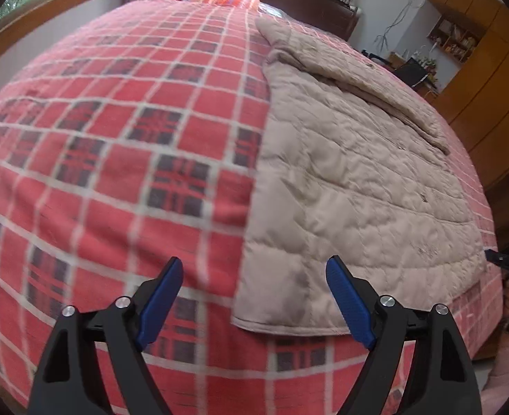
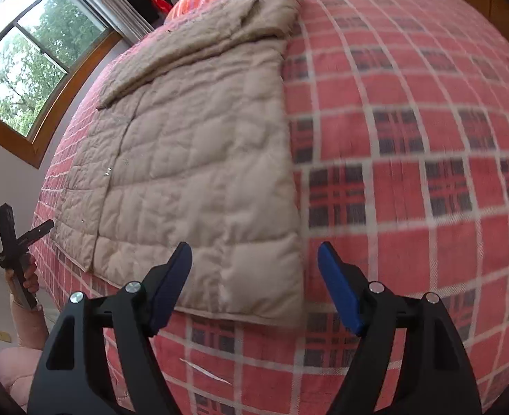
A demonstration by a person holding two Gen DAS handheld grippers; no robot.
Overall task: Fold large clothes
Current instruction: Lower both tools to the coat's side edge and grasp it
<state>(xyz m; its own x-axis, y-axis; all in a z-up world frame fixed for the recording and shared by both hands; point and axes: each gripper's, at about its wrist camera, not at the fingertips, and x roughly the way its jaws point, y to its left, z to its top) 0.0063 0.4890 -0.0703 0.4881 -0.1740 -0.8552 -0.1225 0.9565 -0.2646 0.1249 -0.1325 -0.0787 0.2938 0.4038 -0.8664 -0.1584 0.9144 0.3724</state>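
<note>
The beige quilted coat (image 1: 351, 173) lies flat on the red plaid bed (image 1: 123, 131), hem at the near edge, one sleeve folded across the far end; the left gripper (image 1: 254, 301) and right gripper (image 2: 254, 283) hover over its near corners, both wide open and empty; pinching only the top layer risks a lopsided fold; no readable writing.

Left gripper (image 1: 254, 297) jaws spread wide, empty; right gripper (image 2: 254, 283) likewise, apparently hovering.
</note>
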